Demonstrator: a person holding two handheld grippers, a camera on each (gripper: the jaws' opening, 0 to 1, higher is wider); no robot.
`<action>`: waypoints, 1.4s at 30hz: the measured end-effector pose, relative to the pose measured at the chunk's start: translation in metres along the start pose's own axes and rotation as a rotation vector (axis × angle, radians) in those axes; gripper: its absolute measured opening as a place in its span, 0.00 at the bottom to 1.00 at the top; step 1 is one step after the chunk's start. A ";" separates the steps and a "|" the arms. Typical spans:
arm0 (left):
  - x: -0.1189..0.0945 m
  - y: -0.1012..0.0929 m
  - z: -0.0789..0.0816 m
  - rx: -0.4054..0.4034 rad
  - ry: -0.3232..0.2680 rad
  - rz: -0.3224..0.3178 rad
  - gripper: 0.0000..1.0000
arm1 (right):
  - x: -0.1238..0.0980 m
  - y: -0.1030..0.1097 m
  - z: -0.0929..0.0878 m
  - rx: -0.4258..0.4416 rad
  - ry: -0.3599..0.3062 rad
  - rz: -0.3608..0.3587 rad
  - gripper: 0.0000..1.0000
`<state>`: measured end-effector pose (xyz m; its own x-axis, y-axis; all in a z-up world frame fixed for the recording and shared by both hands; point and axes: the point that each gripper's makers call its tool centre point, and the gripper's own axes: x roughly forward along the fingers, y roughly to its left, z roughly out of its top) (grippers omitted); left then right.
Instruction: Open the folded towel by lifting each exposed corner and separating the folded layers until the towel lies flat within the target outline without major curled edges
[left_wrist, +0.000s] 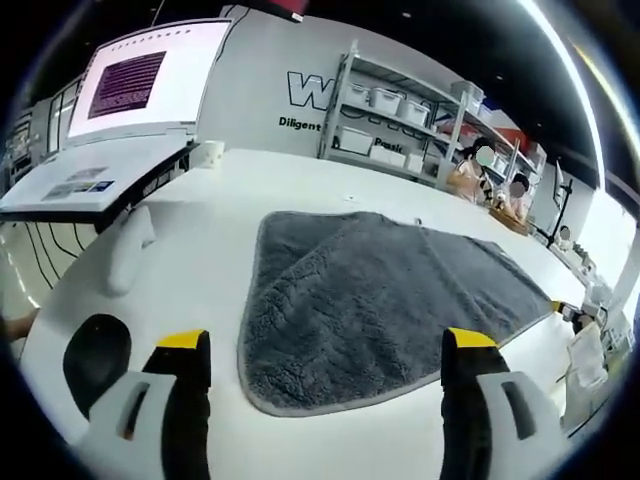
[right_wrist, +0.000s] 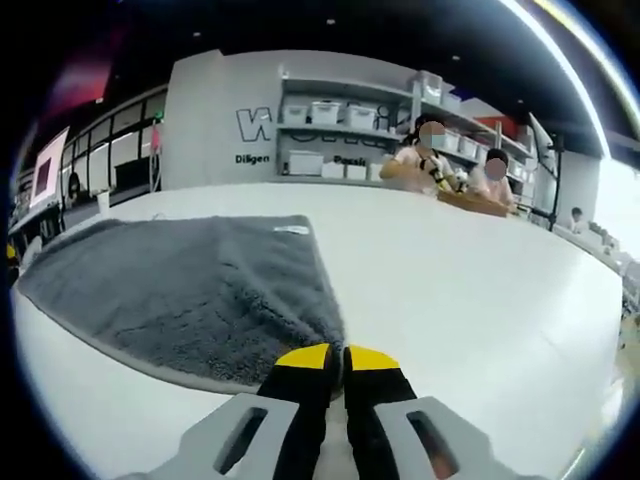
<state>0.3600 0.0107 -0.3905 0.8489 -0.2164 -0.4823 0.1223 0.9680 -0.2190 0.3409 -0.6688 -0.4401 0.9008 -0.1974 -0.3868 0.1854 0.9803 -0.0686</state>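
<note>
Yellow-tipped right gripper (right_wrist: 335, 362) pinches the grey towel (right_wrist: 190, 290) edge on the white table (right_wrist: 480, 290). Left gripper (left_wrist: 325, 350) is spread wide, the towel (left_wrist: 370, 300) lying between its tips untouched, a black disc (left_wrist: 97, 355) beside it.

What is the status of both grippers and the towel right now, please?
Left gripper open, short of grey towel. Right gripper shut at towel's near corner. Towel mostly flat.

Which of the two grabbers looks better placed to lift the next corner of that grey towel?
Probably the right gripper: its jaws are shut right at the towel's near corner. The left gripper hangs open, apart from the towel's edge.
</note>
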 end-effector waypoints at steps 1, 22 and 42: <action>0.000 0.000 0.000 0.001 0.001 0.000 0.94 | 0.000 -0.001 0.000 0.001 0.000 -0.002 0.00; 0.001 -0.001 -0.002 0.002 0.007 -0.005 0.94 | -0.007 -0.020 -0.004 0.003 0.008 -0.043 0.00; 0.000 -0.001 -0.004 0.001 0.009 -0.009 0.94 | -0.011 -0.037 -0.007 -0.027 0.034 -0.099 0.00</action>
<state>0.3577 0.0098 -0.3933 0.8434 -0.2257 -0.4876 0.1302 0.9663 -0.2221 0.3218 -0.7029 -0.4399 0.8647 -0.2930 -0.4080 0.2616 0.9561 -0.1321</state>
